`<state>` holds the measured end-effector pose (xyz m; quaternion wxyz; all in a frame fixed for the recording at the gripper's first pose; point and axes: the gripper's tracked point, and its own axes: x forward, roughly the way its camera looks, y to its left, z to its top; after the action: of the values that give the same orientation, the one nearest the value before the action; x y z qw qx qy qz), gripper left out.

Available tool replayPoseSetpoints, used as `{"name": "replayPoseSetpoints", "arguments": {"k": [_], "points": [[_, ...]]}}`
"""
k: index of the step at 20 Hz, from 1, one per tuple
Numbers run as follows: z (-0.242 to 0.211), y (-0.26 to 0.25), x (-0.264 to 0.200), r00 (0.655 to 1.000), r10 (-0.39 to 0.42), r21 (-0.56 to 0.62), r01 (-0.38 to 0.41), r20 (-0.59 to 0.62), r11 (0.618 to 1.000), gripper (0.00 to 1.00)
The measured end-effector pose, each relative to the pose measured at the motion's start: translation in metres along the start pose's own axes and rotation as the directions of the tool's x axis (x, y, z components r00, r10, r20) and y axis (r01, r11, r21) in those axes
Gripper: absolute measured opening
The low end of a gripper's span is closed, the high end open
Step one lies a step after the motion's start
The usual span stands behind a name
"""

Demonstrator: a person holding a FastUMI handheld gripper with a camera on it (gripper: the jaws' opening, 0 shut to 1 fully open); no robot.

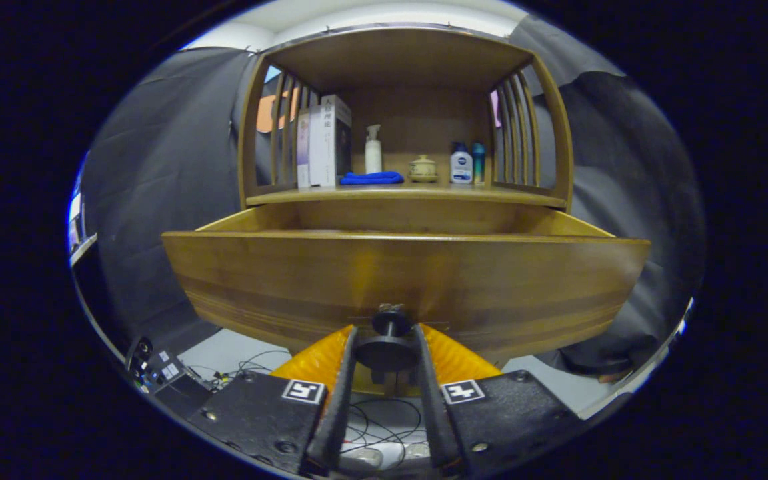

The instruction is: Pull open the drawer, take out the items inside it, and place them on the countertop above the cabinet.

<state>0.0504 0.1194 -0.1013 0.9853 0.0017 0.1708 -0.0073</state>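
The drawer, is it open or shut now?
Open: the drawer front stands out from the cabinet, and the gripper fingers clamp its knob.

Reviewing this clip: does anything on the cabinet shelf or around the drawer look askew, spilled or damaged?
Nothing stands out. The drawer is pulled out and sits level, with the gripper closed on its knob. On the countertop, the books, spray bottle, small jar and lotion bottles stand upright; the blue cloth lies flat.
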Motion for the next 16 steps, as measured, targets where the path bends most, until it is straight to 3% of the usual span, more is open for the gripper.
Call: {"name": "replayPoseSetpoints", "arguments": {"k": [5,10,13,16], "points": [[0.056,0.006,-0.034,0.984,0.001,-0.084,0.015,0.178,0.996,0.86],[0.128,0.002,-0.024,0.984,0.040,-0.047,-0.032,0.176,0.998,0.87],[0.147,-0.009,0.013,0.999,0.034,-0.060,-0.032,0.034,0.998,0.87],[0.141,-0.012,0.049,0.987,0.044,-0.053,-0.053,-0.153,0.997,0.87]]}}
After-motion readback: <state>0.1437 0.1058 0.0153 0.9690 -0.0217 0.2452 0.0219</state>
